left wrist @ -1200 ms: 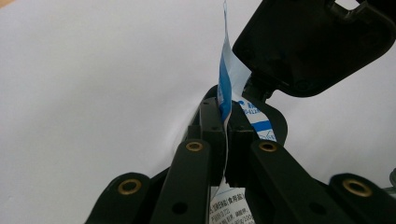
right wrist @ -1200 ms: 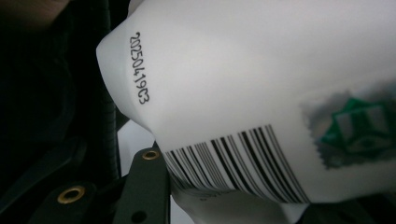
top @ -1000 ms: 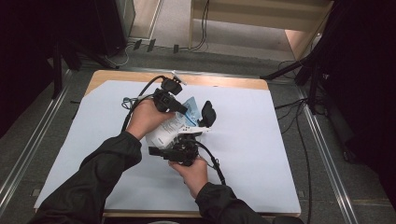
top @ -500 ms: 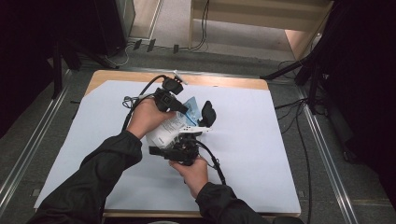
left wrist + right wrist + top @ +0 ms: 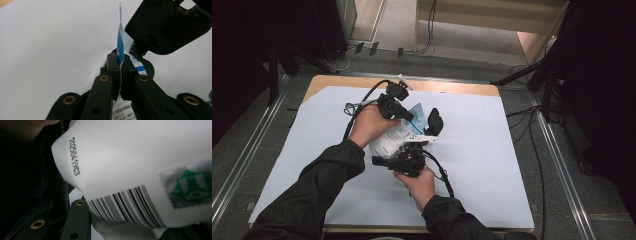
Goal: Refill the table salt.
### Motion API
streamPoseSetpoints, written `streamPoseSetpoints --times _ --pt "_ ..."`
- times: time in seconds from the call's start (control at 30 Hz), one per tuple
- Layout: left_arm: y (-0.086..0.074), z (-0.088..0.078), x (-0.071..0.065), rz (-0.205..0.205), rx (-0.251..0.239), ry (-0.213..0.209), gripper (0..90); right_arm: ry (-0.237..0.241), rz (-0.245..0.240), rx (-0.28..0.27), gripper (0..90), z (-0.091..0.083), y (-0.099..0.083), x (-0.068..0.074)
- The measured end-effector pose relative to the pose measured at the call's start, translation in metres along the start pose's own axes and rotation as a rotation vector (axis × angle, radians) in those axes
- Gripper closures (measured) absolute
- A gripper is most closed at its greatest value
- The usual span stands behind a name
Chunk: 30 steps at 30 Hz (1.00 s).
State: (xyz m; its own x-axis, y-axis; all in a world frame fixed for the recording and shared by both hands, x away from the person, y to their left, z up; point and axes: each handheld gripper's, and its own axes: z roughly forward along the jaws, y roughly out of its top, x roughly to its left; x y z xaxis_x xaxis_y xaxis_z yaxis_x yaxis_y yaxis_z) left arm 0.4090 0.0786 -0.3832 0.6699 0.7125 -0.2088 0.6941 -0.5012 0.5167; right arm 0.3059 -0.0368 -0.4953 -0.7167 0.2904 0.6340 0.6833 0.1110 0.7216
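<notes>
The soft white plastic pouch with blue printing and a black barcode (image 5: 396, 134) hangs just above the middle of the pale sheet-covered surface (image 5: 492, 165), stretched between both tools. The left tongs (image 5: 121, 65) are pressed together on the pouch's thin blue-and-white top edge, seen clamped flat in the left gripper view. The right tongs (image 5: 409, 159) pinch the pouch's lower body, where the barcode and a printed date code bulge over one black jaw in the right gripper view. A black hinged block of the other tool (image 5: 168, 23) looms close behind the clamped edge.

The likely trouble is a tear or slip. The left hold bites only a narrow strip of film, so a hard pull apart could rip it unevenly or let it slide free, dropping the pouch or spilling its contents onto the surface.
</notes>
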Motion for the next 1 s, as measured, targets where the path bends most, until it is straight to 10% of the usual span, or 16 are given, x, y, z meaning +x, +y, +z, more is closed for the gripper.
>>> streamPoseSetpoints --times 1.0 --pt "-0.0041 0.0006 -0.0001 0.038 0.006 -0.033 89.7 0.003 -0.024 0.027 66.8 -0.0020 0.0010 0.0020"
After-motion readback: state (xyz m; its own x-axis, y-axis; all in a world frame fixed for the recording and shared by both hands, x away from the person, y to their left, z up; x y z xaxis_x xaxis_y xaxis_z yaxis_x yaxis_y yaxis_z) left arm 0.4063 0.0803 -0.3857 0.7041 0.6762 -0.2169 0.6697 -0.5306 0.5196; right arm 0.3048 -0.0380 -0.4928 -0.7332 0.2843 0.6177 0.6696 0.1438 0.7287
